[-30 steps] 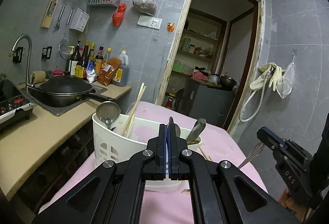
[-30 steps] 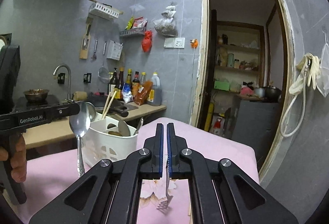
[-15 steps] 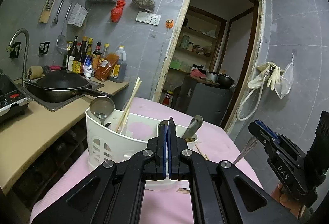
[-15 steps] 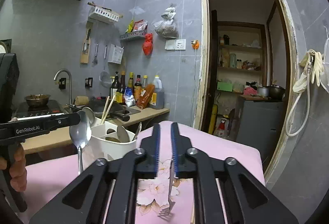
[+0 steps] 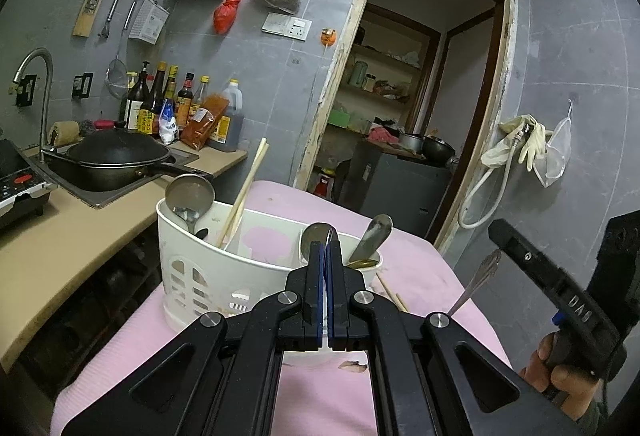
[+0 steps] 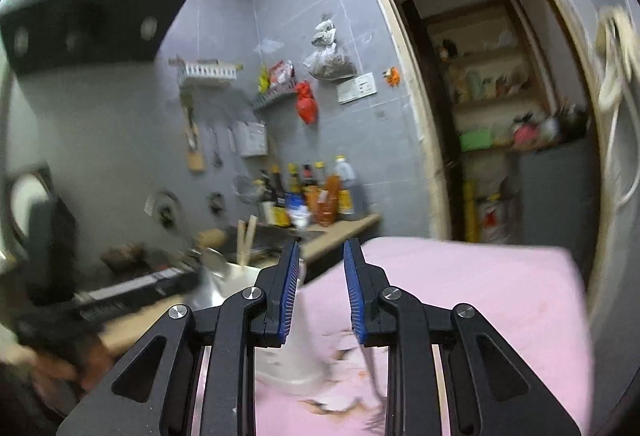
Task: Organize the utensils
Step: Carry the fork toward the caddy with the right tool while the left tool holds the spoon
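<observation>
While the left claw (image 5: 325,245) is pressed fully together on the thin edge of a spoon (image 5: 331,236), just above the white holder (image 5: 224,268) on the pink table cover (image 5: 420,268), the right claw (image 6: 322,250) has just been opening and now stands a little apart. The fork (image 5: 478,282) hangs between its pads, prongs down over the cover. The blur hides whether they touch. Chopsticks (image 5: 244,192) stand in the holder.

A pink cloth-covered table (image 5: 416,260) is carrying a white slotted utensil caddy (image 5: 224,276), with loose wooden chopsticks (image 5: 390,296) lying on the cloth just beside the caddy's right end.
</observation>
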